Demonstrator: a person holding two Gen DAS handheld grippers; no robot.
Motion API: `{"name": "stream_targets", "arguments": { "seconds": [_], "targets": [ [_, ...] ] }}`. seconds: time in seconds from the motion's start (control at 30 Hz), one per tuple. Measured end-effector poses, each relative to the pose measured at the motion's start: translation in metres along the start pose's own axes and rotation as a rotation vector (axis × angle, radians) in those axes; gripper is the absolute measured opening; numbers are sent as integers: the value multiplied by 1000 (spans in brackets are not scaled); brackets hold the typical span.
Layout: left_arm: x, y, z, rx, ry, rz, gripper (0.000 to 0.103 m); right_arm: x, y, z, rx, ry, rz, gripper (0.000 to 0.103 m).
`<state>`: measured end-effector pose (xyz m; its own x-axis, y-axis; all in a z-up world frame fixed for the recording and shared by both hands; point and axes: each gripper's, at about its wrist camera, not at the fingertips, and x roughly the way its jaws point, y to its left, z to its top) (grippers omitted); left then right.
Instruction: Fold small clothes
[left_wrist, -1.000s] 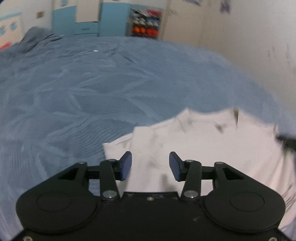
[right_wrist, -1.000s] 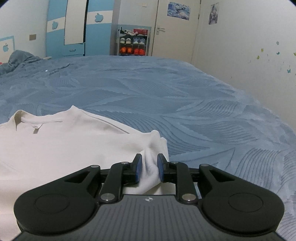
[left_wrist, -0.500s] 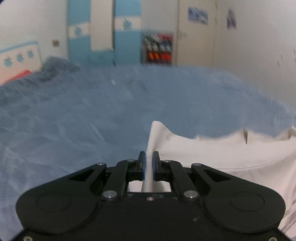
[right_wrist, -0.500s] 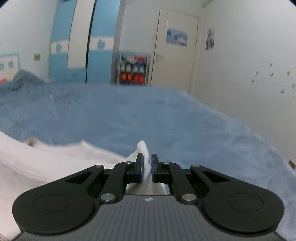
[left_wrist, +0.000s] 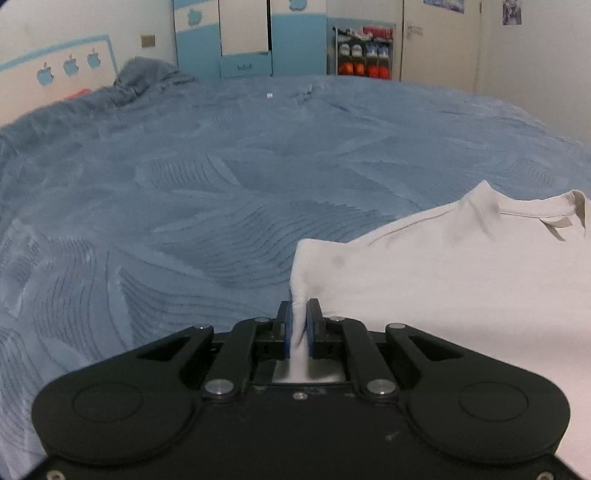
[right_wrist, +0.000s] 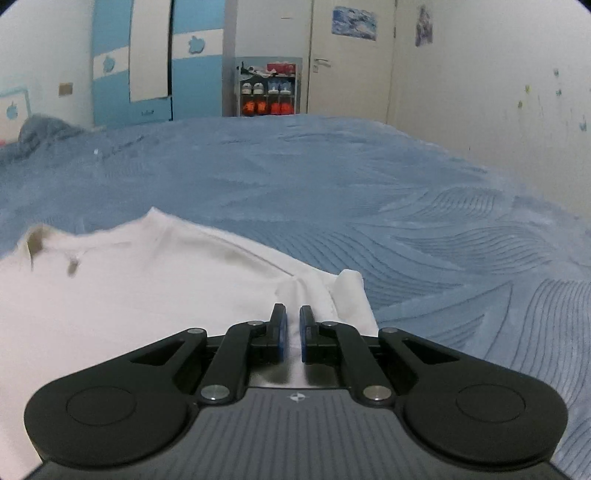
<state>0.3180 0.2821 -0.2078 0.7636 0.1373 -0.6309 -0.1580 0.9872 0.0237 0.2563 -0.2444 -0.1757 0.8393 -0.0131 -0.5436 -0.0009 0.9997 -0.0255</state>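
Observation:
A white T-shirt (left_wrist: 443, 280) lies spread on the blue bedspread (left_wrist: 221, 192), collar (left_wrist: 554, 214) at the far end. My left gripper (left_wrist: 299, 317) is shut on a pinch of cloth at the shirt's left sleeve edge. In the right wrist view the same T-shirt (right_wrist: 147, 288) fills the left half, its collar (right_wrist: 37, 236) far left. My right gripper (right_wrist: 292, 325) is shut on cloth at the right sleeve (right_wrist: 351, 295), with fabric running between the blue pads (right_wrist: 281, 332). The shirt's lower part is hidden under both grippers.
The bedspread (right_wrist: 406, 206) stretches far ahead and to both sides. A bunched blanket (left_wrist: 147, 74) lies at the far left. Beyond the bed stand a blue wardrobe (right_wrist: 155, 74), a shoe rack (right_wrist: 267, 88) and a door (right_wrist: 347, 62). A wall (right_wrist: 498, 92) runs along the right.
My left gripper, open above the shirt a second ago, has shut on its sleeve edge. Both grippers rose with the cloth, then came down, and the shirt lies flatter.

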Motion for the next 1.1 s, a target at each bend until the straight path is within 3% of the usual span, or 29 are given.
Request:
{"name": "stream_targets", "arguments": {
  "seconds": [0.07,0.13,0.17,0.23,0.33,0.4,0.5,0.6,0.67,0.7,0.8,1.0,1.1],
  "targets": [
    [-10,-3,9,25,-10,24,13,-13,-5,12,39,-2,0,7],
    [-30,-2,19,21,-37,7,20,-40,-4,24,46,-73,5,11],
    [-34,-6,26,20,-56,-15,23,-53,-2,29,30,-106,14,11],
    [-67,-7,42,21,-88,-78,42,-85,9,40,-18,-164,52,14],
    [-105,-19,50,20,-92,-192,49,-107,30,39,-63,-158,122,29],
    [-110,-35,49,51,-73,-240,50,-102,47,29,-86,-118,161,30],
    [-94,-55,36,96,-57,-178,50,-79,70,10,-104,-64,177,30],
    [-61,-62,21,105,-31,-198,51,-53,84,-8,-115,-34,159,30],
    [-29,-64,2,132,7,-158,54,-32,85,-24,-103,24,158,30],
    [-27,-62,-5,116,-25,-173,55,-28,83,-31,-86,16,166,29],
    [-28,-64,-7,126,-49,-170,55,-32,85,-31,-103,7,154,29],
    [-45,-70,2,145,-24,-163,54,-47,86,-11,-102,48,134,29],
    [-72,-64,12,141,-74,-186,54,-66,82,2,-93,6,123,30]
  ]
}}
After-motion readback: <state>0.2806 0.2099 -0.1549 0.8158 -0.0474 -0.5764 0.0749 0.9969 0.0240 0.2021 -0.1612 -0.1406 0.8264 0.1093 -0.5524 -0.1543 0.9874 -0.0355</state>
